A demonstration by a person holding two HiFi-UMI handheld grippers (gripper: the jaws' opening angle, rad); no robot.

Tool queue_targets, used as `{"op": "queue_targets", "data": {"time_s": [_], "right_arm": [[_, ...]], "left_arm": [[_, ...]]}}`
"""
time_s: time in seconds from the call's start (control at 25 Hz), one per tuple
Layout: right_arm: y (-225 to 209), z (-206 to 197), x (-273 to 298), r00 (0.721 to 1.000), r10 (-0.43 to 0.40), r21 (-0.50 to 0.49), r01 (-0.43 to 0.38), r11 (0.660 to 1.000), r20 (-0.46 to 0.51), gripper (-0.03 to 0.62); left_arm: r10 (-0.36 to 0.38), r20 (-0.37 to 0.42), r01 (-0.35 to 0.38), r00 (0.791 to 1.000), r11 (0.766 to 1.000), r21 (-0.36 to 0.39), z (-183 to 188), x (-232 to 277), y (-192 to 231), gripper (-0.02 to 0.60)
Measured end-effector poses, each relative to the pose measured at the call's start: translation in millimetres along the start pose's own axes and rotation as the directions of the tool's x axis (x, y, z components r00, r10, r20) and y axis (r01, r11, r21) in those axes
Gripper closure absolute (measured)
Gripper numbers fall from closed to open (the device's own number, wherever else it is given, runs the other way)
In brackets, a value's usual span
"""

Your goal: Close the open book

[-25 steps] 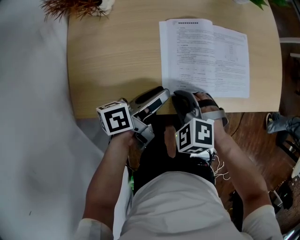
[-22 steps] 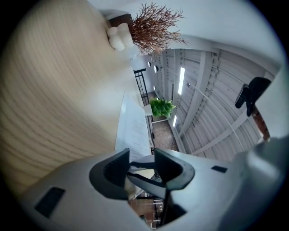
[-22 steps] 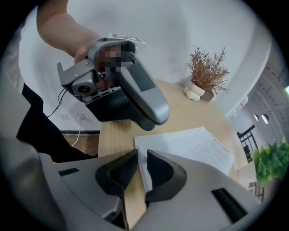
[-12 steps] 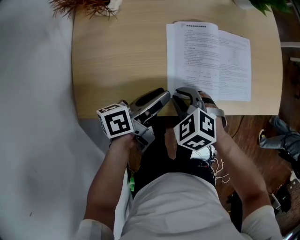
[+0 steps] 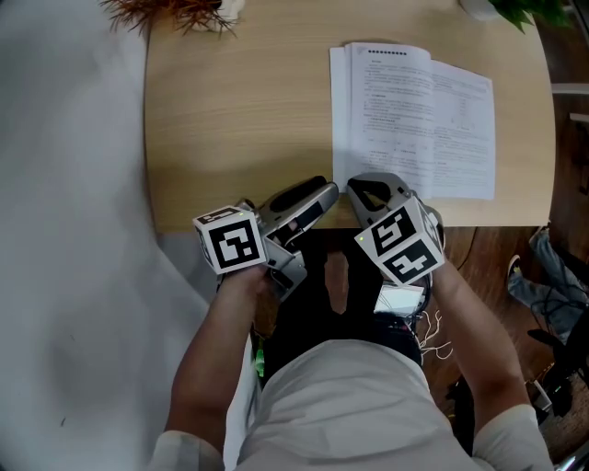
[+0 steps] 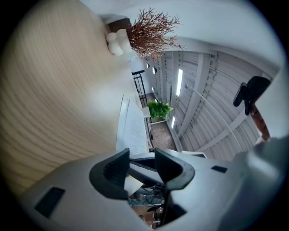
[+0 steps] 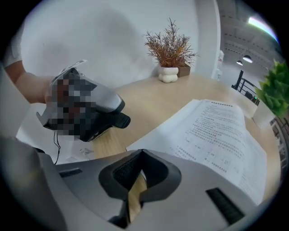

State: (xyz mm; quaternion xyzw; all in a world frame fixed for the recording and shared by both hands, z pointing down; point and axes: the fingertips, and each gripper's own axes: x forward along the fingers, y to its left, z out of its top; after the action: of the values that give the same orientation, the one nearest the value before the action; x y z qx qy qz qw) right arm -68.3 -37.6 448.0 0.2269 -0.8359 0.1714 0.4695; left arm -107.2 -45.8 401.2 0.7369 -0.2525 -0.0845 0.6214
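beside the book point(image 5: 414, 120), right gripper point(image 5: 361, 188) has rolled.

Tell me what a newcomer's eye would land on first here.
The open book stands out, its white pages on the right of the wooden table. At the near edge, the left gripper and right gripper, each with a black-and-white marker cube, sit close together. A dried reddish plant sits at the far left corner.

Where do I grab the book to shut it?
Probably the book, at its left outer edge, coming from the left: that side looks slightly raised off the table, so a jaw could slip under and fold it over the middle crease.
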Motion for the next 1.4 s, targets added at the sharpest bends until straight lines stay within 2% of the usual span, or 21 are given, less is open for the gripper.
{"op": "queue_targets", "data": {"time_s": [0.12,0.36,0.6,0.92,1.28,1.4], "right_arm": [[0,5,-8,0.999,-0.019,0.003,0.018,1.0,0.037,0.594],[-17,16,-32,0.987,-0.117,-0.01,0.119,0.993,0.114,0.594],[-17,23,-45,0.981,-0.131,-0.049,0.139,0.989,0.145,0.594],[-18,20,-50,0.977,-0.142,-0.076,0.155,0.985,0.16,0.594],[-16,20,-51,0.977,-0.134,-0.106,0.153,0.982,0.166,0.594],[-17,19,-50,0.977,-0.136,-0.108,0.155,0.982,0.166,0.594]], "left_arm": [[0.003,0.002,-0.003,1.0,1.0,0.001,0,-1,0,0.434],[-0.002,0.005,0.002,1.0,1.0,0.002,0,-1,-1,0.434],[0.0,-0.017,0.0,1.0,1.0,0.002,-1,13,-4,0.434],[-0.026,-0.034,0.022,0.999,0.993,-0.115,-4,38,-3,0.433],[-0.059,-0.095,0.043,0.994,0.986,-0.16,-5,61,-5,0.433],[-0.081,-0.118,0.049,0.99,0.967,-0.251,-7,67,-4,0.434]]}}
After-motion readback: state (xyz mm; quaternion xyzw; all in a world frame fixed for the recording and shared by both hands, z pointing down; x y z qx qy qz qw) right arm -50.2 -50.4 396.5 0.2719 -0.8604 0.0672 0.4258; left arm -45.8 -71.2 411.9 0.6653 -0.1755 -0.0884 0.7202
